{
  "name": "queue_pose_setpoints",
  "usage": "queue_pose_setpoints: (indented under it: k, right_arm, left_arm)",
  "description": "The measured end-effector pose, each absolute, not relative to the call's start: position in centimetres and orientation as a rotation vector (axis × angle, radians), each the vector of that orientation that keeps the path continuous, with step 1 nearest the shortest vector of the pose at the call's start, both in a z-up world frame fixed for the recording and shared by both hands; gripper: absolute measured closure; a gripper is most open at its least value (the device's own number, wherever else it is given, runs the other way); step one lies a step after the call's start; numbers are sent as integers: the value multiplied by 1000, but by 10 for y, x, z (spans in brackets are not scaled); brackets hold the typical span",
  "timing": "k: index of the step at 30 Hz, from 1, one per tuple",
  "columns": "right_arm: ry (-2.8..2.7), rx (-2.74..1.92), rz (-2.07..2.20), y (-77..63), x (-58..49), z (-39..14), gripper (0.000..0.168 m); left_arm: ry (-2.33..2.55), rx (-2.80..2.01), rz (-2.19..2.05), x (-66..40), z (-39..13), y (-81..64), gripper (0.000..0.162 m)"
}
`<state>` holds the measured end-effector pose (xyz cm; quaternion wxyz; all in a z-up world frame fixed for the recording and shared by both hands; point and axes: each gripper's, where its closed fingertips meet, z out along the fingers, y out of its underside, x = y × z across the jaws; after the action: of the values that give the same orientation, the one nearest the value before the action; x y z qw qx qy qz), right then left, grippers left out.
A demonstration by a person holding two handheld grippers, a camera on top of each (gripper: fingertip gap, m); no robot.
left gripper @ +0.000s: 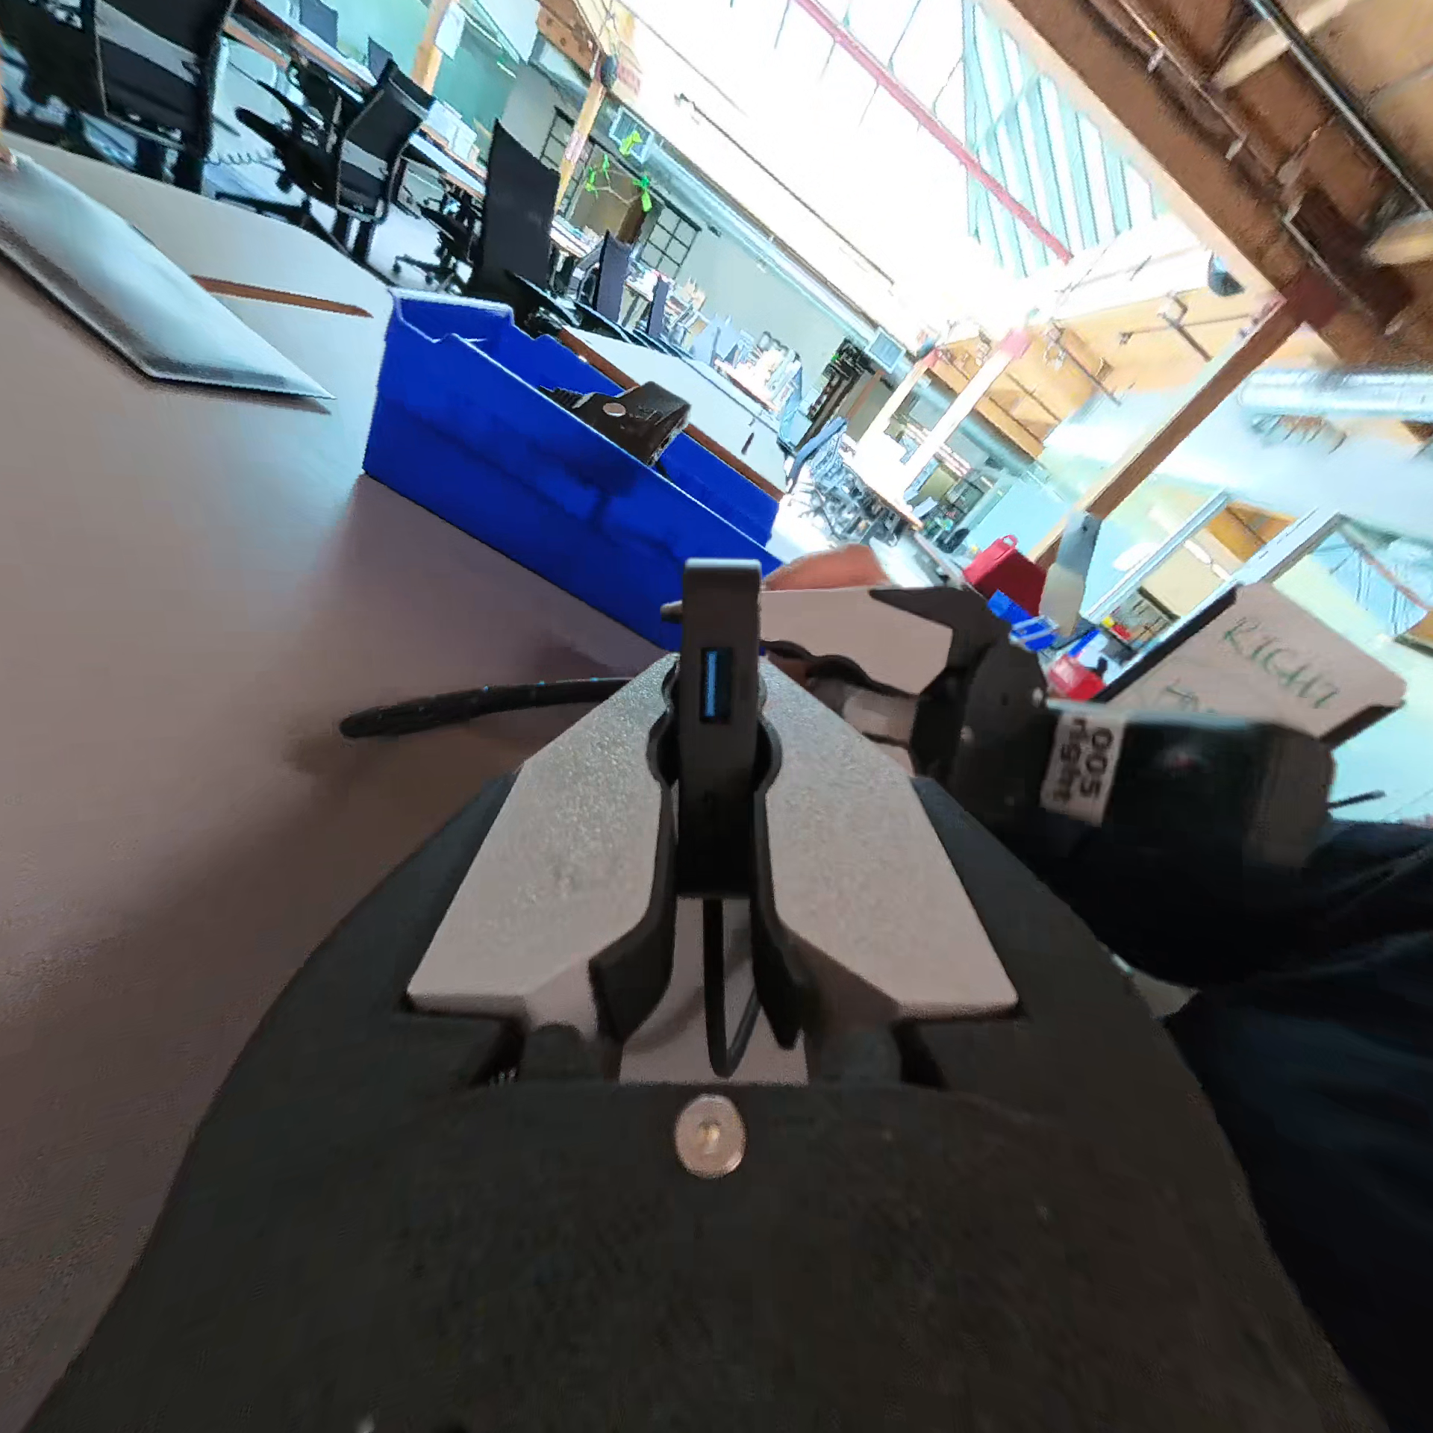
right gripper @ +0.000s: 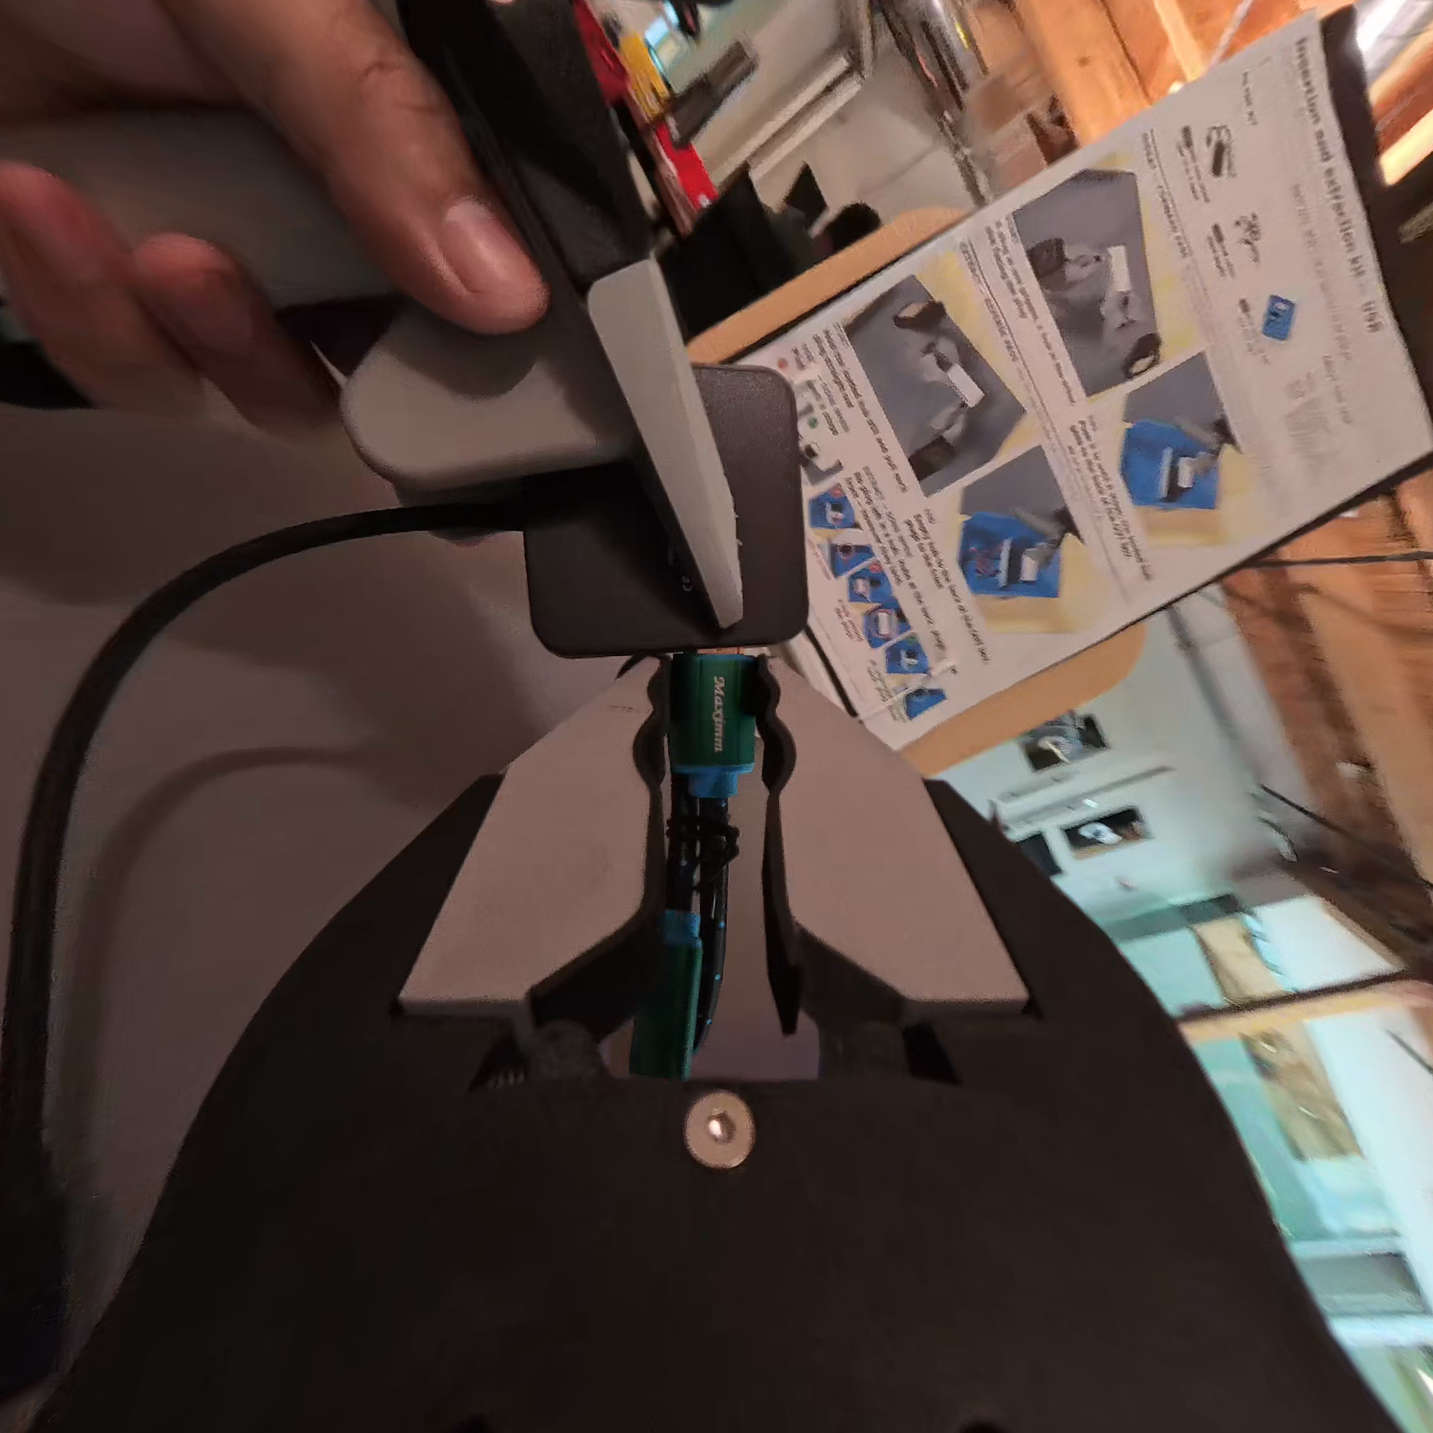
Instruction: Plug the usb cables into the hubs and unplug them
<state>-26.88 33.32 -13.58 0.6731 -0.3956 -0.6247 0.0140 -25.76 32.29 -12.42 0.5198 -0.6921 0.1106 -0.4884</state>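
Observation:
My left gripper (left gripper: 717, 698) is shut on a flat black hub (left gripper: 719, 612) with a blue port, which stands upright between the grey fingers. My right gripper (right gripper: 709, 713) is shut on a green cable plug (right gripper: 712, 729). The plug's tip meets the lower edge of the same black hub (right gripper: 612, 574); how deep it sits is hidden. The left gripper's grey finger (right gripper: 667, 434) crosses the hub, with a person's hand (right gripper: 372, 139) behind it. The right gripper (left gripper: 853, 643) also shows in the left wrist view, just right of the hub.
A blue bin (left gripper: 504, 457) holding a black part (left gripper: 628, 415) stands on the grey table (left gripper: 155, 620) beyond the hub. A flat grey slab (left gripper: 116, 287) lies far left. A black cable (right gripper: 155, 605) loops off left. A printed picture sheet (right gripper: 1085, 388) stands on a board to the right. Left and right tips are no more than a few centimetres apart.

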Motion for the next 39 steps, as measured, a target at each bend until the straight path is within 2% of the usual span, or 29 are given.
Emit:
queue_pose_setpoints:
  k: [9, 17, 21, 23, 24, 28, 34, 39]
  right_arm:
    - [-1470, -952, -85, 342, -287, -136, 151]
    - [-1574, -963, -135, 350, -276, -149, 149]
    - [-1636, -995, -203, 362, -271, -157, 150]
    - [-1691, -1176, -383, 406, -234, -199, 150]
    - [-1681, -1215, -345, 413, -220, -213, 149]
    - [-1515, -1160, -35, 371, -251, -163, 150]
    - [-1432, -1217, 128, 370, -254, -126, 150]
    - [-1227, -1231, 201, 387, -194, -47, 151]
  left_arm:
    - [178, -1635, -1160, -276, -123, 329, 151]
    - [306, -1686, -870, -267, -132, 333, 151]
    - [270, -1687, -910, -273, -132, 336, 150]
    - [72, -1434, -879, -340, -80, 327, 151]
    - [-8, -1347, -817, -379, -64, 318, 152]
    - [86, -1575, -790, -358, -106, 337, 151]
    - [325, -1579, -774, -305, -106, 330, 151]
    - [499, -1635, -671, -279, -118, 326, 152]
